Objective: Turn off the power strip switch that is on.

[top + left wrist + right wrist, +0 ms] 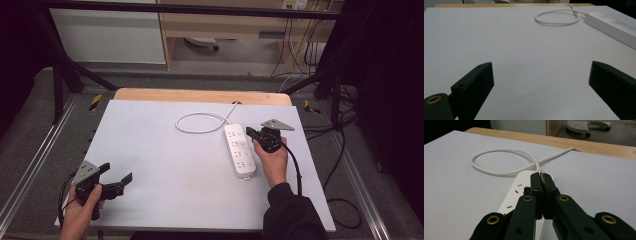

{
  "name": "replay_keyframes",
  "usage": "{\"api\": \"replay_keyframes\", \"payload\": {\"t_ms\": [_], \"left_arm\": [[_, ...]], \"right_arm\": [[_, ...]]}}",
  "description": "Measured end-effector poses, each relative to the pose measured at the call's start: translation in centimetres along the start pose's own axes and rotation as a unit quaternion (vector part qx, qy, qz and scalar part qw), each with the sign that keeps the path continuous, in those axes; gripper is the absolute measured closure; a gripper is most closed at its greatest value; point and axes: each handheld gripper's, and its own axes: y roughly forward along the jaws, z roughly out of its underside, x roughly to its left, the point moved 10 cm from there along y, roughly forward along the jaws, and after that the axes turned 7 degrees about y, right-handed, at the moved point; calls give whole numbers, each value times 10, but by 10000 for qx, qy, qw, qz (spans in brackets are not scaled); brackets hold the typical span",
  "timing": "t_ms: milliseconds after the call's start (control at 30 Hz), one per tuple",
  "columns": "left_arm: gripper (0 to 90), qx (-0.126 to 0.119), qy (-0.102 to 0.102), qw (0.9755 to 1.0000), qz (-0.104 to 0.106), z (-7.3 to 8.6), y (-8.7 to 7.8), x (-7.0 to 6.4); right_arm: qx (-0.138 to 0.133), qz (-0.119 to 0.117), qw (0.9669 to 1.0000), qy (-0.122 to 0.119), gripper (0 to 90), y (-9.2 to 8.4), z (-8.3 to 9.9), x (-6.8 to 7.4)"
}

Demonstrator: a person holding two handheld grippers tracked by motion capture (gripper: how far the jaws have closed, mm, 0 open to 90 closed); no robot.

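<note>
Nearest, at the lower left of the high view, the left gripper (116, 180) rests low over bare table (165, 165), its jaws spread wide with nothing between them; in the left gripper view the two black jaws stand far apart at the bottom corners with empty grey surface between.

Farther in, right of centre in the high view, the right gripper (252, 133) sits at the right side of the white power strip (240, 151), near its cable end. In the right gripper view its jaws are pressed together, tips over the strip's far end (524, 185); I see nothing pinched between them. The closed tips look set to press or nudge something on the strip's top face, perhaps a switch, though that part is hidden under the jaws.

To do this well, I would keep the closed tips square to the strip's face and push straight down, not sideways, since the strip lies loose and could slide. The idle left gripper could come across to steady the near end of the strip.

Beyond the strip, the white cable (200, 122) loops toward the upper middle and runs off the far wooden edge (200, 95). Open room lies to the left and centre; the table's right edge is near the right hand, so sideways moves there should be small
</note>
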Motion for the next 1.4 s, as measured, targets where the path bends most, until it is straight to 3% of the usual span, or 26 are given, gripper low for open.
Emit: {"api": "replay_keyframes", "payload": {"t_ms": [267,733,1400], "left_arm": [[58,6,4,10000,2,0,0,0],[58,-23,17,10000,-4,-1,-1,0],[58,-31,12,10000,-9,-1,-2,0]], "right_arm": [[119,-20,9999,-70,900,3,7,5],[212,-49,9997,66,900,7,15,2],[355,26,9994,-36,900,14,28,4]]}}
